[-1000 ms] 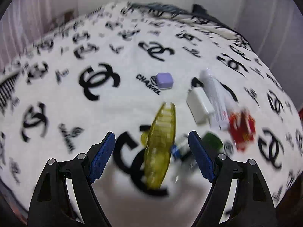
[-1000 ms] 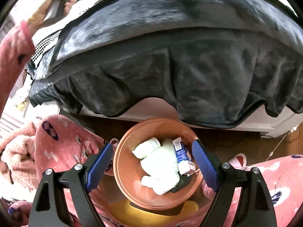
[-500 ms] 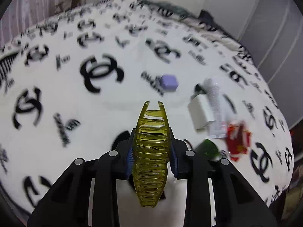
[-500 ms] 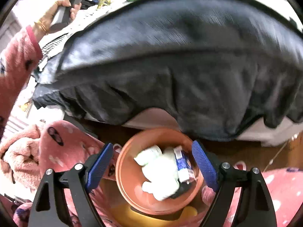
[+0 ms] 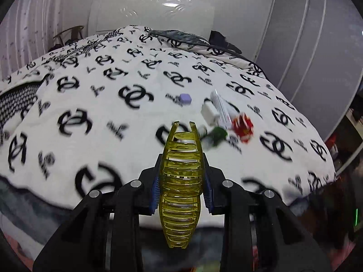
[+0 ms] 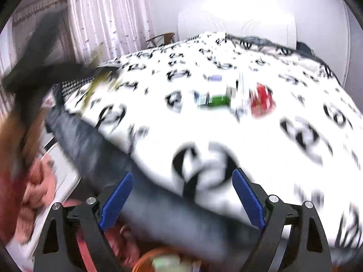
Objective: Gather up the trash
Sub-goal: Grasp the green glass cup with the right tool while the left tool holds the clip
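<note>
My left gripper (image 5: 181, 190) is shut on a yellow translucent hair claw clip (image 5: 181, 185), held upright above the near edge of the bed. On the bed beyond lie a green item (image 5: 217, 133), a red wrapper (image 5: 243, 127), a white box (image 5: 209, 113), a white tube (image 5: 221, 107) and a small lilac case (image 5: 185, 98). My right gripper (image 6: 182, 200) is open and empty, over the bed's front edge. The right wrist view is blurred and shows the green item (image 6: 219, 100) and the red wrapper (image 6: 262, 100). The orange bin's rim (image 6: 145, 260) shows at the bottom.
The bed has a white blanket with black logos (image 5: 102, 113) over a dark grey underside (image 6: 158, 215). A grey wardrobe (image 5: 306, 45) stands at the right. A chair (image 5: 68, 36) and curtains (image 6: 109, 22) are at the far left. The person's hand (image 6: 34, 188) is at the left.
The left gripper has closed on the yellow clip and lifted it back from the bed. The right gripper has swung up from over the orange bin to face the bed top.
</note>
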`<action>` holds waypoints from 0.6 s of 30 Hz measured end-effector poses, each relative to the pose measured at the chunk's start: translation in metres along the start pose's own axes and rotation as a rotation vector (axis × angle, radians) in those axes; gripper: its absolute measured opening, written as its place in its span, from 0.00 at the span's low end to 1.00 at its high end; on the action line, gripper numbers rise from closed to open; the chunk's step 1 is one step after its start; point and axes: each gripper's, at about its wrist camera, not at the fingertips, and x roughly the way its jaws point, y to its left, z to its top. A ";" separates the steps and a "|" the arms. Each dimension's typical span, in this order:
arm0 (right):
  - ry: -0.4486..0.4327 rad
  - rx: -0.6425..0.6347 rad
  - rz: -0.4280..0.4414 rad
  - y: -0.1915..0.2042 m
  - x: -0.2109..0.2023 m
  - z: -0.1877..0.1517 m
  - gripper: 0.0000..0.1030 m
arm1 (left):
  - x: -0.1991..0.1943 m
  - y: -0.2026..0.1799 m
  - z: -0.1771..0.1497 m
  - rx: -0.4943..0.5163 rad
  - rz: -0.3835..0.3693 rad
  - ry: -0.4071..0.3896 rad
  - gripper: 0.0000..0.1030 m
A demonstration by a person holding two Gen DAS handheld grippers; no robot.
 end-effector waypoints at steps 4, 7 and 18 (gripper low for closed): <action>0.067 0.187 0.058 -0.021 0.053 0.056 0.84 | -0.010 0.012 -0.028 -0.018 -0.013 0.015 0.29; 0.122 0.343 0.055 -0.036 0.090 0.086 0.76 | -0.010 0.020 -0.041 -0.030 -0.032 0.032 0.29; 0.260 0.499 -0.116 -0.058 0.172 0.112 0.50 | -0.004 0.039 -0.057 -0.060 -0.067 0.063 0.29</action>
